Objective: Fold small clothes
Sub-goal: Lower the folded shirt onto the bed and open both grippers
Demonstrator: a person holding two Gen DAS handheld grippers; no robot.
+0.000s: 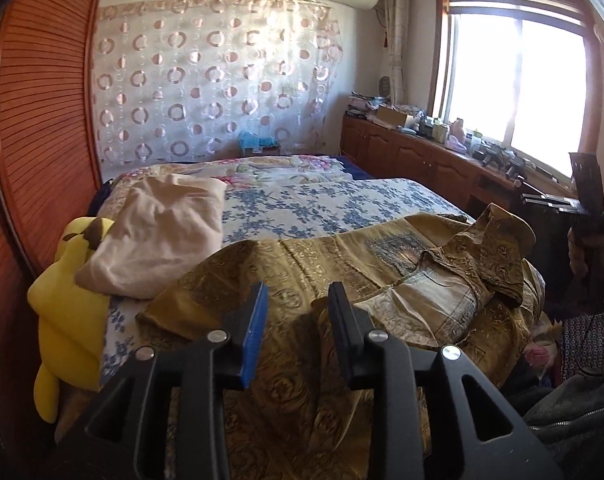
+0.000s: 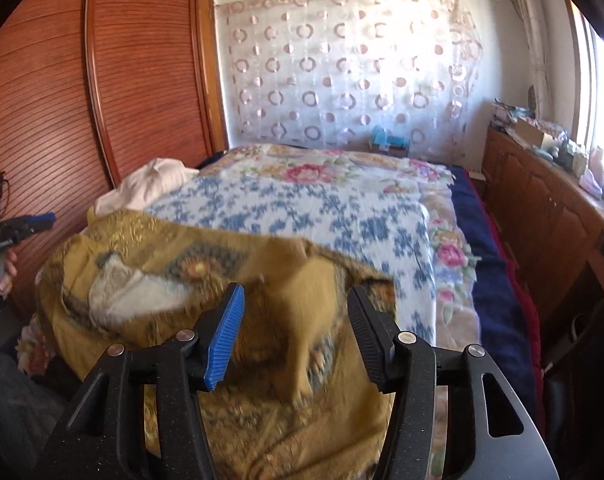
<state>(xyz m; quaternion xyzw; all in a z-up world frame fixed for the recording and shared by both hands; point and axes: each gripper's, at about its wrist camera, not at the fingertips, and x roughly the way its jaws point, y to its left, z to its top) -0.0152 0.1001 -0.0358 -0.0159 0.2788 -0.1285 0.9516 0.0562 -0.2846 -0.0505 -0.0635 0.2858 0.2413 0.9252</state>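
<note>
Left wrist view: a gold patterned garment [image 1: 402,280] lies spread and rumpled across the near end of a bed [image 1: 342,204], filling the lower centre of the frame, its collar bunched toward the right. The left hand-held gripper [image 1: 297,304] hangs just above the cloth with its jaws parted by a narrow gap, nothing between the pads. Beyond the garment a blue-flowered sheet [image 1: 322,208] covers the mattress; a pale pillow [image 1: 157,236] and a yellow plush toy [image 1: 65,280] sit at the left edge of the frame, against a slatted wooden wardrobe [image 1: 41,120]. A circle-patterned curtain [image 1: 213,76] hangs on the far wall, and a bright window [image 1: 518,80] stands at upper right above a cluttered wooden cabinet [image 1: 414,152].

Right wrist view: the same garment [image 2: 149,280], blurred here, fills the lower centre. A raised fold of it stands between the widely parted jaws of the right hand-held gripper [image 2: 295,320]; the pads do not press on it. At the far left edge of the frame, a person's hand [image 2: 3,276] holds the other gripper's handle.
</note>
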